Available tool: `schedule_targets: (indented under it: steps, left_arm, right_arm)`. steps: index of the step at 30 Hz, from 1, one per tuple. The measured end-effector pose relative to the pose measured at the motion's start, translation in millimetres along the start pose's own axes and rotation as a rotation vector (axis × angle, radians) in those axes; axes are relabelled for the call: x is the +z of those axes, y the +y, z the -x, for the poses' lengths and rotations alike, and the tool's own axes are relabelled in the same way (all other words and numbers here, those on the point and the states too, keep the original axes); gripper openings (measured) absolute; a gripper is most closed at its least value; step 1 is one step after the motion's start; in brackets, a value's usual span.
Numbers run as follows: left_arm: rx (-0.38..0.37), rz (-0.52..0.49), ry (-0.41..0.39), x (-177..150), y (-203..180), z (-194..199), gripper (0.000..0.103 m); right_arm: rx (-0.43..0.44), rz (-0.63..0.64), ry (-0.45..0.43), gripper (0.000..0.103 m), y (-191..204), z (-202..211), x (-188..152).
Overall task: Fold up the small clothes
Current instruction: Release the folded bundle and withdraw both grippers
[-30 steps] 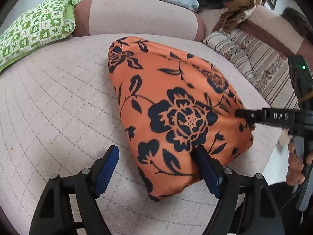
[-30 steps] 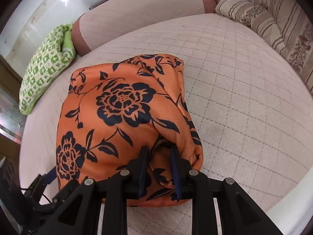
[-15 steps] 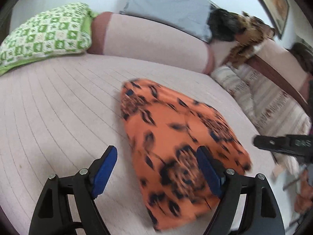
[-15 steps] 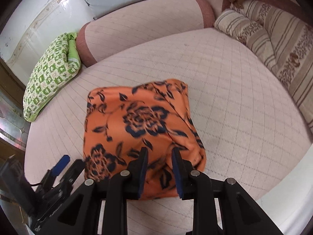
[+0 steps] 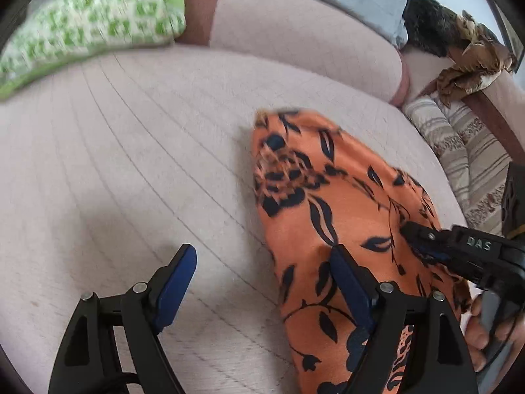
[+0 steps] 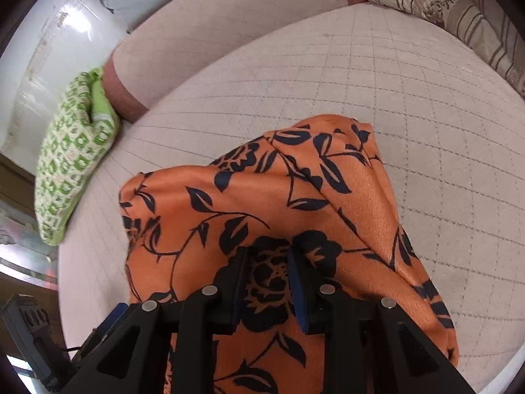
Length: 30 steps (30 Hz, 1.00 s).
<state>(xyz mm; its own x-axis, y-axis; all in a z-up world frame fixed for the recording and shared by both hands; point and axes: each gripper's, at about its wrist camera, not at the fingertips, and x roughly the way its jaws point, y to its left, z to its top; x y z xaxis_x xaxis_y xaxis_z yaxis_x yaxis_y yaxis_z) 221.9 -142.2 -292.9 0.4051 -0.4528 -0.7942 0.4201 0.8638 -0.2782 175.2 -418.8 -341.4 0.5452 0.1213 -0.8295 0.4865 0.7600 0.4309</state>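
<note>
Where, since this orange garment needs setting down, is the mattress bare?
The widest bare stretch of mattress lies left of the orange garment, bordered by the green pillow and pink bolster. A second runs right of it, up to the striped cushions. It is crowded only around the garment itself.

Each gripper (image 5: 262, 282) has black angular finger arms with silver screws and blue pads (image 5: 177, 282); one arm reads "DAS" (image 5: 479, 243) at 3 o'clock.

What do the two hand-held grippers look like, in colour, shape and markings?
Both are black frames of angular, triangular-cutout links with silver rivets. The left hand-held gripper and the right hand-held gripper each carry flat blue pads on their fingers. The right one bears pale "DAS" lettering on its side.
</note>
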Motion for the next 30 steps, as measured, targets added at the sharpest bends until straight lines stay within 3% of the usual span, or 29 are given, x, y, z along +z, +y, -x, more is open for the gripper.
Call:
schedule_targets:
  steps: [3, 7, 10, 14, 17, 20, 25, 30]
  left_arm:
    - [-0.005, -0.008, -0.055, -2.2, 1.0, 18.5, 0.084]
    - [0.078, -0.085, -0.117, -13.6, -3.8, 36.7, 0.084]
    - [0.117, -0.151, -0.144, -24.8, -7.1, 47.1, 0.084]
    - [0.159, -0.254, -0.145, -45.1, -18.8, 49.6, 0.084]
    - [0.221, -0.351, -0.129, -63.2, -34.3, 42.1, 0.084]
    - [0.294, -0.429, -0.194, -74.1, -45.1, 46.6, 0.084]
    - [0.233, -0.37, -0.186, -70.3, -38.5, 59.1, 0.084]
    - [0.23, -0.372, -0.241, -64.8, -45.8, 68.4, 0.084]
  right_arm:
    - [0.044, 0.012, -0.002, 0.028, -3.5, 20.8, 2.0]
    - [0.112, 0.013, -0.096, 0.028, -12.4, 65.8, -10.7]
    - [0.147, 0.026, -0.117, 0.028, -19.4, 89.2, -31.7]
    - [0.194, 0.025, -0.081, 0.028, -33.3, 89.5, -54.1]
    - [0.156, 0.014, -0.027, 0.028, -47.3, 62.9, -69.9]
    - [0.224, -0.057, -0.018, 0.028, -65.5, 55.2, -73.6]
    - [0.284, -0.04, -0.121, 0.028, -68.1, 77.3, -70.8]
    - [0.324, -0.064, -0.258, 0.029, -74.5, 101.3, -62.7]
